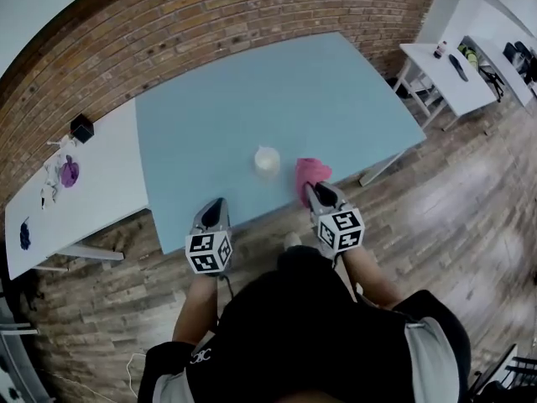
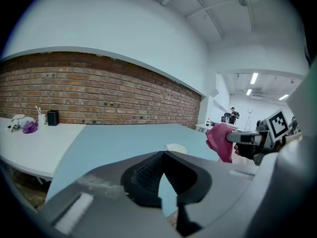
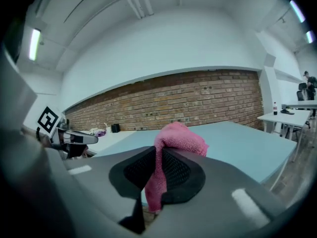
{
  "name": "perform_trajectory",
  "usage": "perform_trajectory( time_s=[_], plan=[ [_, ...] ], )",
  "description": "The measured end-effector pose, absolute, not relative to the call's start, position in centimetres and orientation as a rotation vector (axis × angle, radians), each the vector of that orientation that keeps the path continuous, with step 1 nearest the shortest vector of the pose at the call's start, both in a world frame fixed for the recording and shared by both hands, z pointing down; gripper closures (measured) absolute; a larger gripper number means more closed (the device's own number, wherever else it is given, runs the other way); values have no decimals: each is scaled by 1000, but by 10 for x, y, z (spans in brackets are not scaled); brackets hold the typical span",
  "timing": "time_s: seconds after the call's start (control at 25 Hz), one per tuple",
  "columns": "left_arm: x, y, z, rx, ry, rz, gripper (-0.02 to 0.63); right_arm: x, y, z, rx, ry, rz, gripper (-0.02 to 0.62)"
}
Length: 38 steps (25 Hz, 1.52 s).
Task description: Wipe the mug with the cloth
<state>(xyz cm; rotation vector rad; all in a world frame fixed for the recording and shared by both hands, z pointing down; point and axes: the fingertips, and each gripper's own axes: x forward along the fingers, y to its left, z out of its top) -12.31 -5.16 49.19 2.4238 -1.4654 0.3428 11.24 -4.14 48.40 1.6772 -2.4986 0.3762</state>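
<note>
Nearest us, at the near edge of the table (image 1: 336, 99), our right gripper (image 1: 312, 191) is clamped on the pink cloth (image 1: 309, 173); our left gripper (image 1: 216, 203) is closed tight on nothing. The white mug (image 1: 267, 159) stands upright just in from that edge, ahead and between the two, left of the cloth and apart from it; the right gripper looks slightly nearer, so we judge the cloth must swing left; what the mug holds we cannot tell.

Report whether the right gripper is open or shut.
Shut on the cloth: in the right gripper view the right gripper pinches the pink fabric between both pads, bunched above, hanging below.
</note>
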Motion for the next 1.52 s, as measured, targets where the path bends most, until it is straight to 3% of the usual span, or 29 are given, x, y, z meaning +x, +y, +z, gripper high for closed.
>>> perform_trajectory(
  time_s=[0.48,0.96,1.04,1.52],
  plan=[
    [-101,-98,503,2320,-1530,397,598,123,-116,521,1166,-2621,461,554],
    [-70,-105,546,2311,-1463,554,597,110,-127,541,1006,-2607,530,552],
    [-71,-107,551,2307,-1460,557,527,106,-131,544,989,-2600,539,552],
    [-41,-120,574,2358,-1289,506,426,98,-156,547,860,-2570,593,552]
  ],
)
